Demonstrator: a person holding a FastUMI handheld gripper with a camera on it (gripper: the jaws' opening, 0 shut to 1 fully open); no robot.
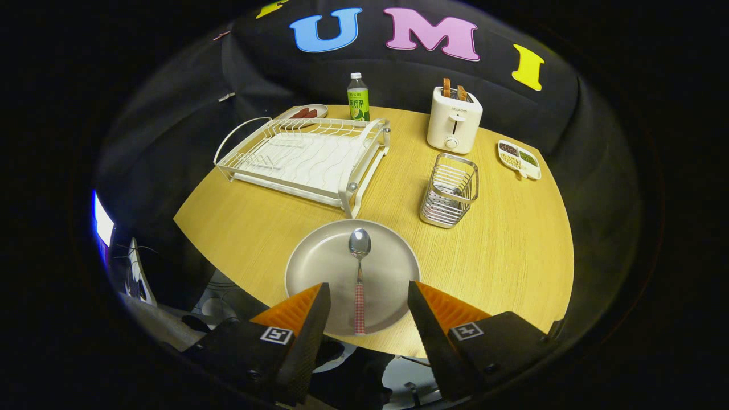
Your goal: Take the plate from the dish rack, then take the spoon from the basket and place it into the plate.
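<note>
A pale grey round plate (pixel 330 262) lies flat on the wooden table, just ahead of my fingers. In it lies a metal spoon (pixel 359 267) with a red checked handle, its bowl pointing away from me and its handle reaching back between the fingertips. My gripper (pixel 368 296) hangs above the near rim of the plate, open, with its fingers apart on either side of the spoon's handle and not touching it. The white wire dish rack (pixel 304 156) stands beyond the plate to the left, with nothing in it. The wire basket (pixel 450 191) stands beyond the plate to the right.
A white toaster (pixel 454 119) with toast stands behind the basket. A green bottle (pixel 358 98) and a small dish of sausages (pixel 304 113) sit behind the rack. A divided snack tray (pixel 518 159) lies at the far right. The table's near edge runs just under my fingers.
</note>
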